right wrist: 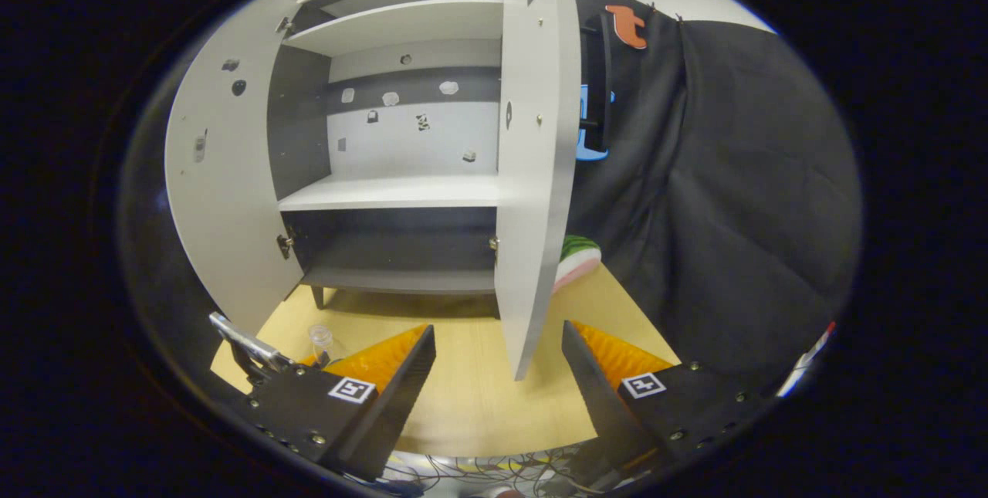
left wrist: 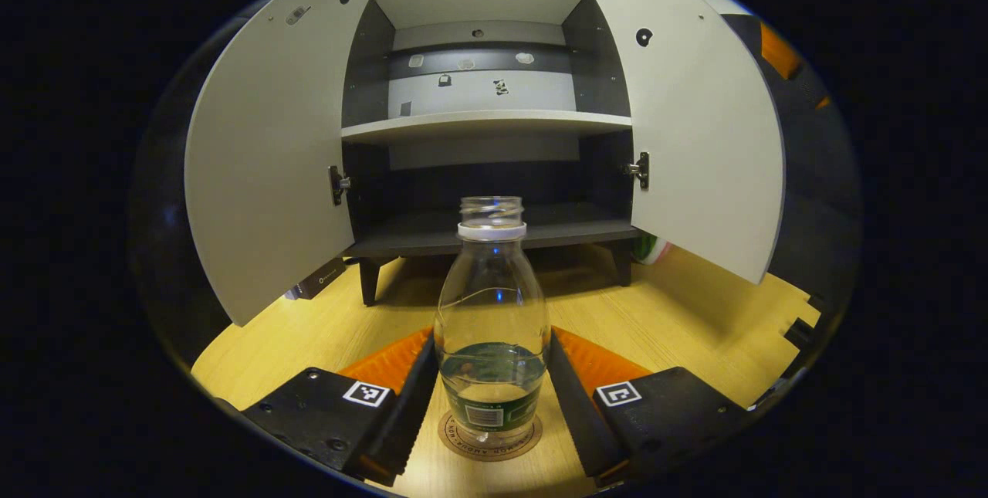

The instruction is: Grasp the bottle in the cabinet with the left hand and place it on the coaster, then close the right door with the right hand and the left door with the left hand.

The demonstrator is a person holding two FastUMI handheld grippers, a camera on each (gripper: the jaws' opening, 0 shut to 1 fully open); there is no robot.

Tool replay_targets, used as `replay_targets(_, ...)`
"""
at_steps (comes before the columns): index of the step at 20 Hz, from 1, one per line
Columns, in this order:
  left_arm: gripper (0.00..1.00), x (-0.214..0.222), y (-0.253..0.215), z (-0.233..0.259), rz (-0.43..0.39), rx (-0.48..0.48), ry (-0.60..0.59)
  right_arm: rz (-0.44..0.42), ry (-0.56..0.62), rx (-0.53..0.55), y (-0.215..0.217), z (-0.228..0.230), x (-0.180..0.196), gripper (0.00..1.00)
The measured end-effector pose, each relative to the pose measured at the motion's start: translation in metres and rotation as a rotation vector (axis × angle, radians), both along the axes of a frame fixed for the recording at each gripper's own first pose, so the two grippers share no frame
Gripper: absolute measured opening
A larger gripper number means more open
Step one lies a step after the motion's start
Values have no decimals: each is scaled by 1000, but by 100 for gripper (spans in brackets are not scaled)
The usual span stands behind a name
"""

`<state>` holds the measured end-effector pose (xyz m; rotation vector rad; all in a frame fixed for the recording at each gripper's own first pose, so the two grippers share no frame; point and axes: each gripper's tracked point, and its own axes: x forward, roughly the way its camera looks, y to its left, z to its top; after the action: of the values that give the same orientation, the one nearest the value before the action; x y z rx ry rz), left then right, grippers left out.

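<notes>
An upright clear bottle [left wrist: 491, 313] is seated on the round coaster [left wrist: 490, 437] between the left gripper [left wrist: 491, 394] fingers, apparently clamped, while the wide-spread right gripper [right wrist: 498, 374] is faced by the right door [right wrist: 532, 166] edge just ahead.

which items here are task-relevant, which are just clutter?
Job:
- bottle, between the left gripper jaws
- coaster under it
- right door, left door, both open
- right gripper, open

Lying about:
- green and pink thing behind the right door
- dark box beside the cabinet leg
</notes>
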<state>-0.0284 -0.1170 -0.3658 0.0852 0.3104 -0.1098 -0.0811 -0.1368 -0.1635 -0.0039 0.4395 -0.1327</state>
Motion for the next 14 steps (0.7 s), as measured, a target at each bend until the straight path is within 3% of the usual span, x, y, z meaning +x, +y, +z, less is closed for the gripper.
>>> replay_targets(10, 85, -11, 0, 26, -22, 28, -45, 1, -17, 16, -1, 3, -4, 100)
replay_targets(14, 91, -12, -3, 55, -33, 35, -88, 8, -52, 30, -3, 15, -2, 100)
